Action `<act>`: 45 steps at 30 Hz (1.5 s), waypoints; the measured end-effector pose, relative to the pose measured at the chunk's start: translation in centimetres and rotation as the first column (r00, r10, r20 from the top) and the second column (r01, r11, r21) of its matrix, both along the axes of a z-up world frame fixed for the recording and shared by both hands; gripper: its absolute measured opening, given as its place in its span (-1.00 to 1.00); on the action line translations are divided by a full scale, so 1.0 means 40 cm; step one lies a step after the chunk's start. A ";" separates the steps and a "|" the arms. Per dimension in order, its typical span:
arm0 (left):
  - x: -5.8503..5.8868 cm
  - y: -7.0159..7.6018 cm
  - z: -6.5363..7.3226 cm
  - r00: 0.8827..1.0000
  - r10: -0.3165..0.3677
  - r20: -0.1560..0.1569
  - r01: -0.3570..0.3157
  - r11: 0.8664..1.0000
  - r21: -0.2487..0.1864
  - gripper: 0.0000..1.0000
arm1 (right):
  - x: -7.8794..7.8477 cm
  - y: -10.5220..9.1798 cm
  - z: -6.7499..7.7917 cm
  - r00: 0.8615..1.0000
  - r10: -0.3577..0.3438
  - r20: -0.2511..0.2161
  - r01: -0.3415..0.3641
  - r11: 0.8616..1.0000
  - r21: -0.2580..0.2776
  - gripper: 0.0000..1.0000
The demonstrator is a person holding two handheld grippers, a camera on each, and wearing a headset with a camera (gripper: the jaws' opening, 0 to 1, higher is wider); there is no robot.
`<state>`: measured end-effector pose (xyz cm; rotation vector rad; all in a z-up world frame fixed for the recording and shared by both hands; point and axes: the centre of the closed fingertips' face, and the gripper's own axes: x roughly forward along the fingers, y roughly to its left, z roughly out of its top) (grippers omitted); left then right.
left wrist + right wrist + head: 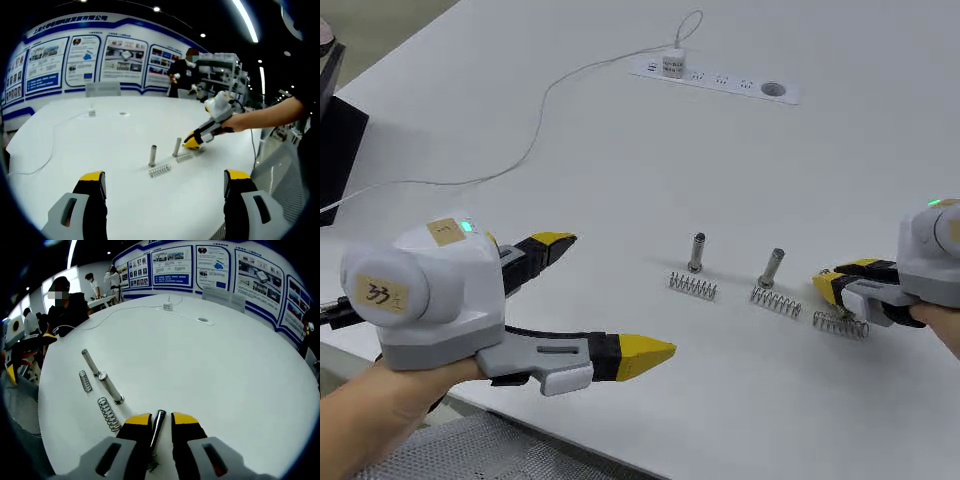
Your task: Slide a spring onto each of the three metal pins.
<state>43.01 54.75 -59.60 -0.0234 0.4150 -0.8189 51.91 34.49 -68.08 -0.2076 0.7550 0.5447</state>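
On my far left, the left gripper (610,297), white and grey with black jaws tipped in yellow, hangs released over the plain white tabletop (620,150). Its jaws are spread wide and hold nothing. If I swing it in carelessly, I reckon those open tips could sweep the row ahead.

Next along stands the first metal pin (697,252), a short silvery cylinder, upright. The first coil spring (692,286), bare steel wire, lies just in front of its foot. Beside them, the second metal pin (772,267) stands with the second coil spring (776,302) lying before it. Neither pin seems fixed down, so I judge a nudge would topple one, and a brushed spring would likely roll away.

On the right, the right gripper (161,419) looks clenched on the third metal pin (156,432), which lies along the line of the jaws. The third coil spring (840,324) lies on the table just beside those jaws.

My worry here is that the smooth round shaft may twist or slip in the grip. Jaws covering the shaft could also stop a spring sliding fully home. A spring pinched too hard may flick off.
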 end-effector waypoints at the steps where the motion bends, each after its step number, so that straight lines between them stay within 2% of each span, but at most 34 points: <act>1: 0.000 0.000 0.000 1.000 0.000 0.001 0.000 1.000 0.000 1.00 | -0.001 0.001 0.000 1.000 -0.004 -0.004 0.004 1.000 0.006 -0.68; 4: 0.001 0.002 -0.002 1.000 0.000 0.005 0.000 1.000 0.007 1.00 | -0.001 0.003 0.000 1.000 -0.020 -0.015 0.020 0.999 0.029 -0.69; 8: 0.000 0.001 -0.003 1.000 -0.003 0.001 0.003 1.000 0.009 1.00 | -0.001 0.002 -0.009 0.999 -0.014 -0.030 0.014 1.000 0.012 -0.70; 14: 0.001 0.000 0.000 1.000 0.000 0.002 0.000 1.000 0.005 1.00 | 0.003 0.003 -0.011 1.000 -0.016 -0.024 0.016 1.000 0.003 -0.77; 27: -0.001 -0.003 -0.002 1.000 -0.005 0.000 0.005 1.000 0.008 1.00 | 0.008 0.001 -0.010 0.998 -0.040 -0.049 0.041 0.999 0.016 -0.83; 30: -0.001 -0.003 -0.003 1.000 -0.006 0.000 0.006 1.000 0.010 1.00 | 0.008 0.003 -0.010 0.999 -0.033 -0.041 0.033 0.999 -0.006 -0.83; 40: -0.004 -0.006 -0.004 1.000 -0.015 0.002 0.015 1.000 0.017 1.00 | 0.009 0.003 0.029 1.000 -0.031 -0.001 0.031 0.999 0.015 -0.84; 45: -0.006 -0.009 0.000 1.000 -0.018 0.001 0.018 1.000 0.008 1.00 | -0.003 -0.004 0.056 1.000 -0.022 0.020 0.022 0.999 0.027 -0.84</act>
